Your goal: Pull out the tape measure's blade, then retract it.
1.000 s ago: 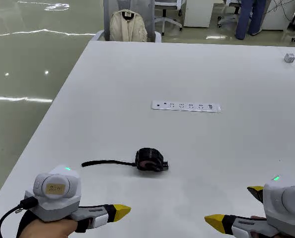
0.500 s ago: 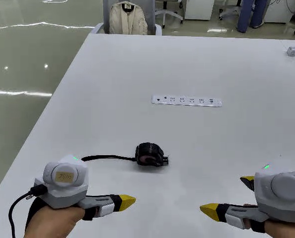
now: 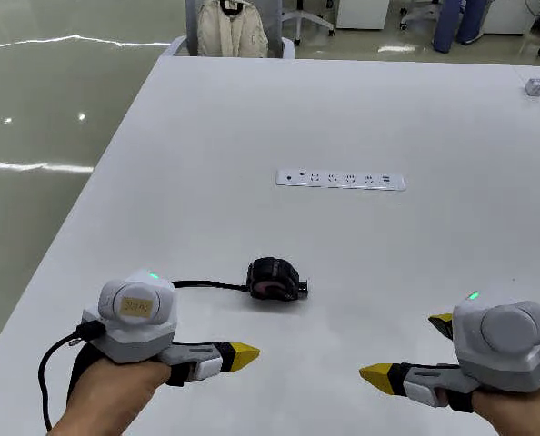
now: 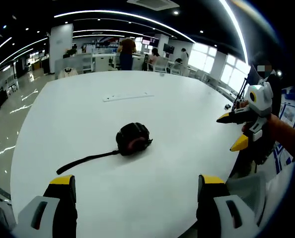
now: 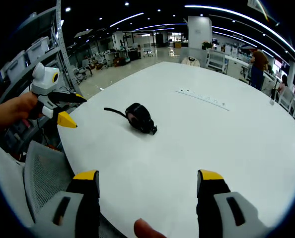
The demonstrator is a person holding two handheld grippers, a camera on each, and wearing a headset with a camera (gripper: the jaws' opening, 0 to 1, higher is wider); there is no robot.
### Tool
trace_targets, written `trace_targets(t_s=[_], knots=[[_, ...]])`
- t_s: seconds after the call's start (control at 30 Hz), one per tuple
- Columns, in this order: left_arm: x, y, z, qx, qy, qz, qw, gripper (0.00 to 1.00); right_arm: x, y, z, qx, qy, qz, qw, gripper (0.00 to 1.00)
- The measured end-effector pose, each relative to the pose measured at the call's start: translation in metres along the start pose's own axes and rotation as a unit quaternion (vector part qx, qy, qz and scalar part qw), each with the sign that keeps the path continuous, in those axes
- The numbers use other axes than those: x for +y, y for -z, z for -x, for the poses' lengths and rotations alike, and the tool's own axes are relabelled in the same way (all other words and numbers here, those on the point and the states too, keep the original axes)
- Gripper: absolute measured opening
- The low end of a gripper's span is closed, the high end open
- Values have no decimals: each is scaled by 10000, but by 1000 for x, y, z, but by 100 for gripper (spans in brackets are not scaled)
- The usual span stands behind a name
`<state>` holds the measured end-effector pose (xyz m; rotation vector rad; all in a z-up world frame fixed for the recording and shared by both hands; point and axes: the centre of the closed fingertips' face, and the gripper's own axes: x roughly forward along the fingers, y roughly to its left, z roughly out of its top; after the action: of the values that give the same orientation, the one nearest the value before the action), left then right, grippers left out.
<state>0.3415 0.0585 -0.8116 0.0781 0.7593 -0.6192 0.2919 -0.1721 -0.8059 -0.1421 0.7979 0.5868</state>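
Observation:
A black tape measure (image 3: 275,280) lies on the white table (image 3: 252,127), its black wrist strap (image 3: 202,285) trailing to the left. No blade shows outside its case. My left gripper (image 3: 238,356) hovers near the table's front edge, left of and nearer than the tape measure, open and holding nothing. My right gripper (image 3: 408,350) is at the front right, also open and holding nothing. In the left gripper view the tape measure (image 4: 133,139) lies ahead of the open left gripper (image 4: 137,181). In the right gripper view the tape measure (image 5: 140,118) lies beyond the open right gripper (image 5: 147,174).
A white power strip (image 3: 340,180) lies farther back at mid-table. A small grey object (image 3: 533,87) sits at the far right. A chair with a beige jacket (image 3: 232,27) stands behind the table. The table's left edge (image 3: 88,186) drops to a shiny floor.
Both grippers have moved up and inward, closer to the tape measure. The head camera has shifted a little. The tape measure has stayed in place.

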Motion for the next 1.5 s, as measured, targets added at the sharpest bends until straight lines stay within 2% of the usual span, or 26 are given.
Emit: trace_targets(t_s=[0.23,0.6,1.03,1.5], knots=[[0,-6,-8,-23,9,39,10000,100,-1,-1,-8,53,-49,42,10000,81],[-1,-4,-20,17,122,53,9999,100,-4,-7,-20,137,-62,121,9998,80],[7,-7,-31,73,115,40,9999,99,1,-11,-41,191,-228,200,9994,78],[11,-7,-48,219,175,-34,9996,98,-8,-14,-56,275,-287,328,9987,77]])
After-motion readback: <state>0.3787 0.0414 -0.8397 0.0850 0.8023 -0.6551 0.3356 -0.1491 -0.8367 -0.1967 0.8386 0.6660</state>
